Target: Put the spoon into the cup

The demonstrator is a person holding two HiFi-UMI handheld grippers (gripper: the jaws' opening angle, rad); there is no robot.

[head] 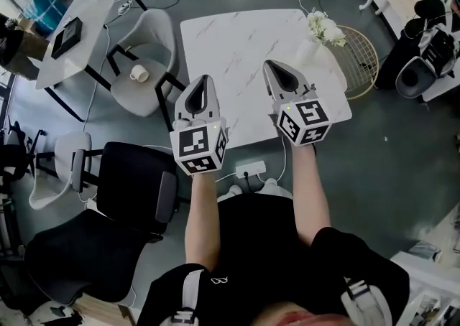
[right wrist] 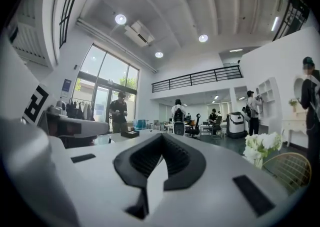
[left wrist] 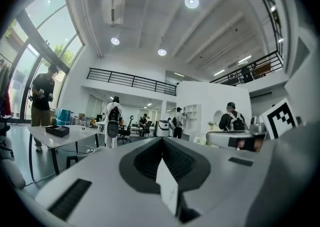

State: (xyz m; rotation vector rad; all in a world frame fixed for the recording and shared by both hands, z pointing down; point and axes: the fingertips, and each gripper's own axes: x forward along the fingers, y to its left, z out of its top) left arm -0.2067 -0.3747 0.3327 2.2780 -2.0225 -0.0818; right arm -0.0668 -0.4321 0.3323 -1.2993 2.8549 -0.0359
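Note:
I see no spoon in any view. A white cup point(head: 139, 72) lies on its side on the seat of a grey chair point(head: 152, 37), left of the white marble table point(head: 237, 52). My left gripper point(head: 203, 80) is held up level over the table's near left edge, its jaws together with nothing between them. My right gripper point(head: 271, 65) hangs beside it over the table's near right part, shut and empty as well. In the left gripper view, the left gripper point(left wrist: 162, 139) faces out over the room at head height. So does the right gripper point(right wrist: 162, 135) in the right gripper view.
A vase of white flowers point(head: 321, 30) stands at the table's right edge beside a gold wire side table point(head: 361, 59). A black office chair point(head: 122, 202) and a power strip point(head: 249, 169) lie near my legs. Several people point(left wrist: 114, 121) stand far off.

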